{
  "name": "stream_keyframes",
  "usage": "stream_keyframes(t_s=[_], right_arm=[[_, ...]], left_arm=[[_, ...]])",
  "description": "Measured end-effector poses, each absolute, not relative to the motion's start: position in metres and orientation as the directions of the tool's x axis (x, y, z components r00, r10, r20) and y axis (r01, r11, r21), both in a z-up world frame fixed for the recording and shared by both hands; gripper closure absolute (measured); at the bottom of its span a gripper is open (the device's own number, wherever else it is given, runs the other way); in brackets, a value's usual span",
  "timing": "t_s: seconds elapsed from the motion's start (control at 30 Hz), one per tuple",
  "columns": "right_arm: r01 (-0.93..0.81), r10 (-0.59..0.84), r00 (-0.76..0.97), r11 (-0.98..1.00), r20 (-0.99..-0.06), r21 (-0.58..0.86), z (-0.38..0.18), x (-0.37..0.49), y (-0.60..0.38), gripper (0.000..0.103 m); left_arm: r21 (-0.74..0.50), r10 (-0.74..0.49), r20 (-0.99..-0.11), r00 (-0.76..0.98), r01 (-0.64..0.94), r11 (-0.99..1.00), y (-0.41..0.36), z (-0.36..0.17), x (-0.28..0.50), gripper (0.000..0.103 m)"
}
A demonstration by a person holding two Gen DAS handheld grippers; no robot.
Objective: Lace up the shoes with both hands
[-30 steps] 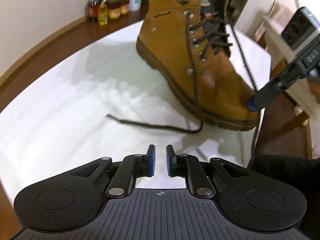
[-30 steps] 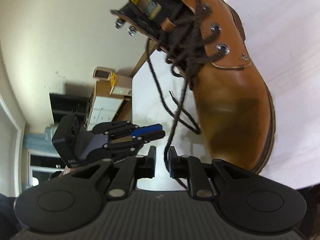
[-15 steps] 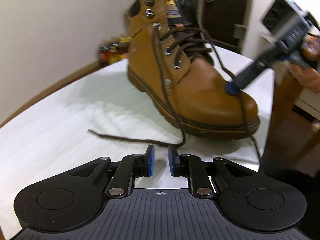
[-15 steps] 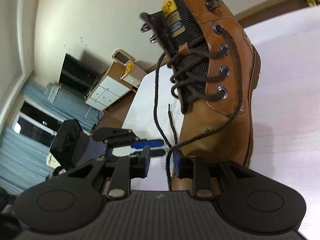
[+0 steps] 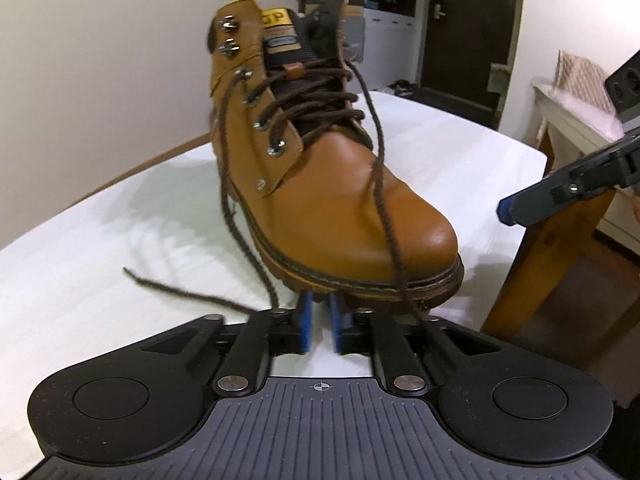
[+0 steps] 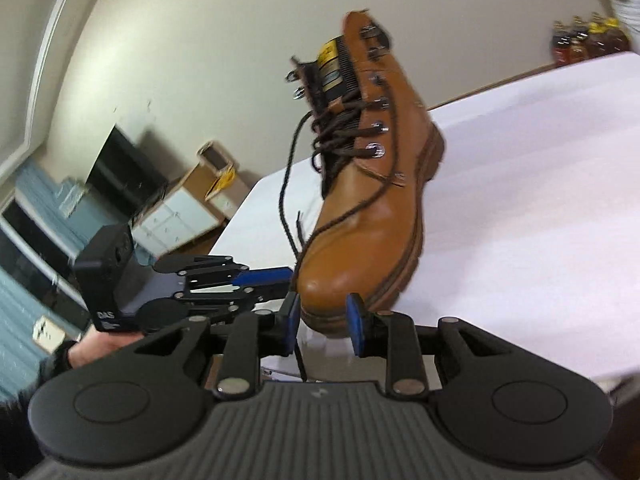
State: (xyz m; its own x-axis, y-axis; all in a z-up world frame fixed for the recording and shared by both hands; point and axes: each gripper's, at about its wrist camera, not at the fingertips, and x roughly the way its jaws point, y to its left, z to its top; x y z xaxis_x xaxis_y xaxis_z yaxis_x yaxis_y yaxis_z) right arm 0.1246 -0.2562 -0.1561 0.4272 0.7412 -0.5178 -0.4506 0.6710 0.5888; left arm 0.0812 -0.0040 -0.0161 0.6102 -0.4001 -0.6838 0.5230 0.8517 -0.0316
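Note:
A tan lace-up boot stands on the white table, toe towards me. Its dark brown laces cross the lower eyelets. One loose end trails on the table; the other lace strand drapes over the toe. My left gripper sits just in front of the toe, its jaws closing with only a narrow gap and nothing in it. My right gripper frames the boot toe, jaws opening wide; a lace strand hangs loose beside its left pad. Each gripper shows in the other's view: the right gripper, the left gripper.
The table edge falls away at the right, beside a wooden table leg. Several bottles stand at the far side. A white drawer unit and a cardboard box are beyond. A hand holds the left gripper.
The left gripper has swung round in front of the boot's toe and its gap has narrowed. The right gripper rolled and drew back, its jaws widened, and the lace now hangs loose.

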Motion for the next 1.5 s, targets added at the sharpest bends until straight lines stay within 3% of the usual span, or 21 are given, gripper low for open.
stream_keyframes(t_s=[0.13, 0.2, 0.3, 0.37, 0.4, 0.47, 0.6, 0.8, 0.93, 1.0, 1.07, 1.13, 1.37, 1.5], right_arm=[[-0.478, 0.722, 0.452, 0.691, -0.523, 0.542, -0.155, 0.119, -0.250, 0.074], [-0.534, 0.714, 0.443, 0.696, -0.543, 0.479, -0.151, 0.116, -0.240, 0.074], [-0.744, 0.676, 0.435, 0.642, -0.595, 0.186, -0.137, 0.094, -0.214, 0.075], [-0.796, 0.637, 0.452, 0.604, -0.625, 0.039, -0.138, 0.088, -0.197, 0.075], [-0.819, 0.570, 0.478, 0.564, -0.668, -0.104, -0.140, 0.086, -0.184, 0.075], [-0.822, 0.533, 0.502, 0.539, -0.681, -0.184, -0.142, 0.086, -0.178, 0.075], [-0.818, 0.525, 0.517, 0.536, -0.676, -0.209, -0.148, 0.092, -0.181, 0.075], [-0.803, 0.554, 0.526, 0.573, -0.646, -0.162, -0.148, 0.098, -0.194, 0.075], [-0.794, 0.560, 0.533, 0.591, -0.635, -0.144, -0.143, 0.097, -0.200, 0.075], [-0.794, 0.566, 0.531, 0.593, -0.631, -0.136, -0.142, 0.097, -0.202, 0.075], [-0.795, 0.575, 0.528, 0.594, -0.625, -0.124, -0.141, 0.099, -0.202, 0.075], [-0.804, 0.588, 0.519, 0.582, -0.621, -0.121, -0.139, 0.102, -0.200, 0.075], [-0.872, 0.643, 0.451, 0.465, -0.619, -0.152, -0.132, 0.112, -0.174, 0.076], [-0.904, 0.662, 0.426, 0.283, -0.617, -0.321, -0.131, 0.103, -0.144, 0.075]], left_arm=[[-0.031, -0.429, -0.676, 0.599, 0.559, 0.829, -0.021, -0.018, 0.081, 0.097], [0.007, -0.420, -0.673, 0.608, 0.574, 0.819, -0.026, -0.017, 0.076, 0.091], [-0.025, -0.436, -0.677, 0.592, 0.574, 0.818, -0.013, -0.013, 0.066, 0.090], [-0.089, -0.464, -0.686, 0.560, 0.570, 0.817, -0.006, -0.012, 0.061, 0.089], [-0.138, -0.490, -0.683, 0.542, 0.564, 0.814, -0.005, -0.011, 0.060, 0.088], [-0.215, -0.539, -0.662, 0.522, 0.556, 0.803, -0.006, -0.010, 0.058, 0.084], [-0.293, -0.581, -0.652, 0.486, 0.545, 0.785, -0.020, -0.012, 0.055, 0.081], [-0.190, -0.478, -0.717, 0.507, 0.517, 0.834, -0.040, -0.027, 0.050, 0.081], [-0.195, -0.466, -0.724, 0.509, 0.496, 0.846, -0.035, -0.032, 0.046, 0.081], [-0.173, -0.455, -0.730, 0.509, 0.507, 0.845, -0.035, -0.031, 0.044, 0.085], [-0.157, -0.444, -0.746, 0.496, 0.517, 0.841, -0.034, -0.030, 0.045, 0.097], [-0.141, -0.435, -0.760, 0.483, 0.530, 0.836, -0.031, -0.028, 0.046, 0.097], [0.011, -0.396, -0.779, 0.486, 0.642, 0.766, -0.016, -0.006, 0.053, 0.098], [0.213, -0.341, -0.795, 0.502, 0.757, 0.618, -0.019, 0.007, 0.051, 0.098]])
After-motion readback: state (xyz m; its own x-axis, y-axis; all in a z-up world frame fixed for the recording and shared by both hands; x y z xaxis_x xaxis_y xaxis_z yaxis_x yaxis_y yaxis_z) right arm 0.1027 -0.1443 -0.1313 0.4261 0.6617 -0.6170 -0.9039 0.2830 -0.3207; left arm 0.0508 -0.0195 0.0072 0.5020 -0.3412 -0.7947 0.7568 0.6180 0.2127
